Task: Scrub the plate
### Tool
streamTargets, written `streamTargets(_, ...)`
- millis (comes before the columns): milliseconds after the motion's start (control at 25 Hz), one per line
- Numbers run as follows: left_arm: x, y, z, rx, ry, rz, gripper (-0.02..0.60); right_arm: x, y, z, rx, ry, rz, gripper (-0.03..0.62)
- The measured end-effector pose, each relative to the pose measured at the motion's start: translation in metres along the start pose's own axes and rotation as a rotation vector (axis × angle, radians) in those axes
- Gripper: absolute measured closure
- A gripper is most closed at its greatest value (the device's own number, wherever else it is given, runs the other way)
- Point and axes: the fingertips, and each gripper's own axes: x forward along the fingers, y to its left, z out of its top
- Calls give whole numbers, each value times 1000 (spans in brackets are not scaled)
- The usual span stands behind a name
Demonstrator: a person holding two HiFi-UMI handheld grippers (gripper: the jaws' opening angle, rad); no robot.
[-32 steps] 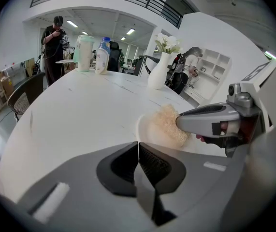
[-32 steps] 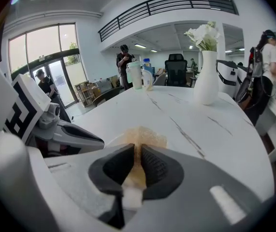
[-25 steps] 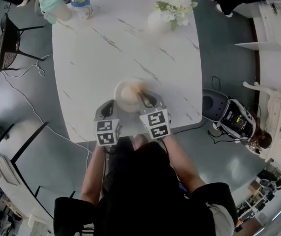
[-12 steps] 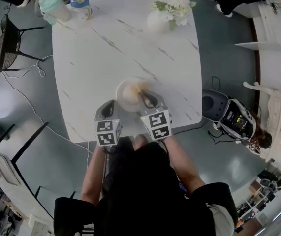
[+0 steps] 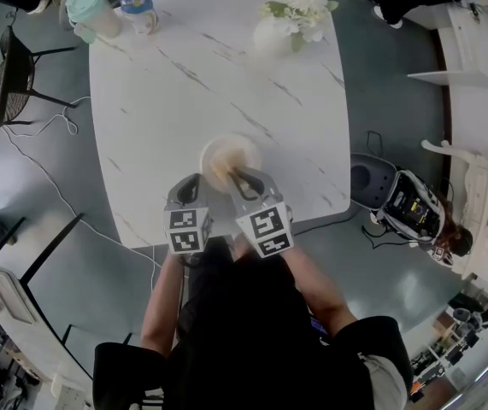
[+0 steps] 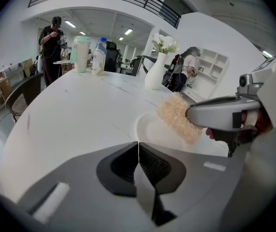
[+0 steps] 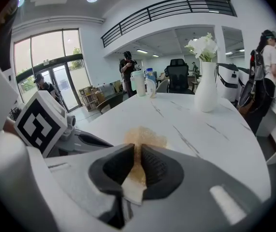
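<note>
Round white plate [image 5: 240, 149] lies flat, face up, on white marble-look table [image 5: 158, 101], close to the near edge in front of the person, about mid-width. Round, so no long axis.

Right gripper [image 5: 233, 178] has narrow jaws clamped on tan fibrous scrubber with a pale pad base [image 7: 145, 138]. Pale base sits between the pads, tan tuft sticks out past the tips. Scrubber's long axis runs along the jaws, tip pointing away from the person and slightly left, over the plate's near-left part. In the left gripper view the tuft [image 6: 176, 117] hangs over the plate [image 6: 152, 129]; can't tell if it touches.

Left gripper [image 6: 138, 146] has jaws pressed together, nothing between them, tips just beside the plate's near-left rim, aimed at the plate. The two grippers sit side by side, close.

Little room behind the plate before the table edge. Wide bare tabletop beyond and to both sides. White vase with white flowers [image 5: 273, 34] stands far right, mint-green lidded cup [image 5: 90, 8] and blue-capped bottle [image 5: 137, 2] at the far-left corner, all well apart from the plate.
</note>
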Motion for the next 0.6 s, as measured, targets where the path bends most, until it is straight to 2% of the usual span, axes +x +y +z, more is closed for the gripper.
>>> streamTargets(280, 0, -2, 1, -1, 2, -10, 569, 9, 26, -20, -14, 50, 57, 545)
streamTargets(600, 1, -3, -7, 21, 15, -20, 569, 10, 33, -34, -11, 74, 59, 545)
